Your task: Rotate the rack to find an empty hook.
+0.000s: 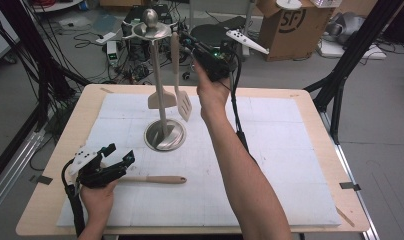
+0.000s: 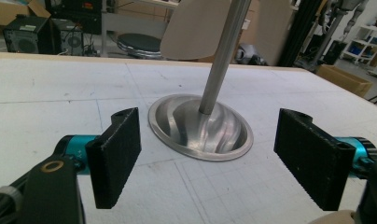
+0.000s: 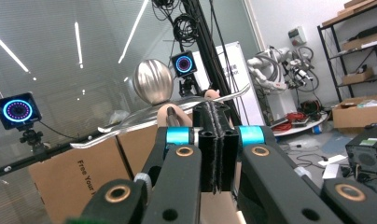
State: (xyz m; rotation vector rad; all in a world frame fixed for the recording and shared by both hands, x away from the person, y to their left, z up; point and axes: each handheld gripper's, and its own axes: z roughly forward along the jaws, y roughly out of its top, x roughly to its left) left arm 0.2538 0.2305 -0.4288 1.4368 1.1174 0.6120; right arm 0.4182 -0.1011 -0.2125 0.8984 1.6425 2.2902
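Observation:
A metal utensil stand (image 1: 165, 136) with a ball top (image 3: 152, 81) rises from the white mat. A beige solid spatula (image 1: 161, 99) and a slotted spatula (image 1: 184, 106) hang from its top rim. My right gripper (image 1: 189, 42) is up at the rim, shut on the upper handle of the slotted spatula; the right gripper view has the jaws (image 3: 217, 109) pressed together with the beige handle tip (image 3: 212, 94) poking out above them. My left gripper (image 1: 119, 154) rests open near the table's front left, facing the stand's base (image 2: 200, 130). Beside it on the mat lies a wooden-handled utensil (image 1: 157, 179), its head hidden by the hand.
The white mat (image 1: 280, 150) covers most of the wooden table (image 1: 50, 200). Beyond the far edge are a cardboard box (image 1: 290, 22), a black stool (image 1: 212, 32) and floor cables. Black frame legs (image 1: 340, 85) stand at the right.

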